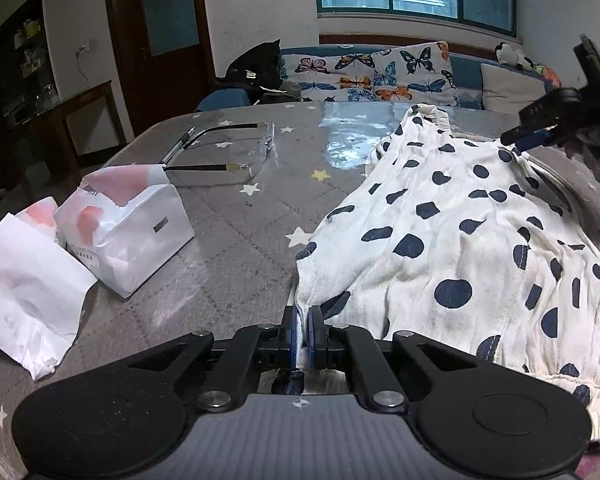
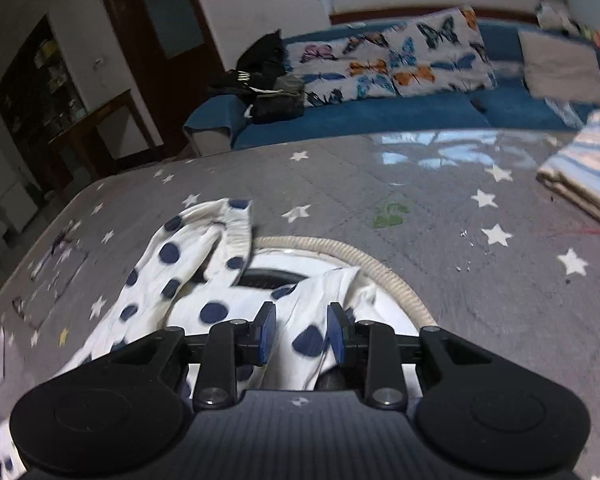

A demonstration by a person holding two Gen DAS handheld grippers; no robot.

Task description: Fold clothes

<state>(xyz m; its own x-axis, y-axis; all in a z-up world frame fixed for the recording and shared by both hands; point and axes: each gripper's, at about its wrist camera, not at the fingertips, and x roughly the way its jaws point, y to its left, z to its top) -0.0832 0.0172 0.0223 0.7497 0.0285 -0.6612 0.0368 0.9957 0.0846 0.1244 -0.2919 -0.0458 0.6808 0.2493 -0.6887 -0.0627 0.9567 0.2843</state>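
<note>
Lower centre of the left view, left gripper (image 1: pixel 304 320) pinches the spotted garment's (image 1: pixel 452 240) edge; right gripper (image 2: pixel 302 330) gapes wide over cloth. Mid-fold, I judge: right must close first.

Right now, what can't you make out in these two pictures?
- Polka-dot garment: its near hem, left wrist view, hidden behind the left gripper.
- Round object under the cloth, right wrist view: mostly covered.
- Tissue pack print: too small.
- Striped cloth: cut off at the edge.
</note>
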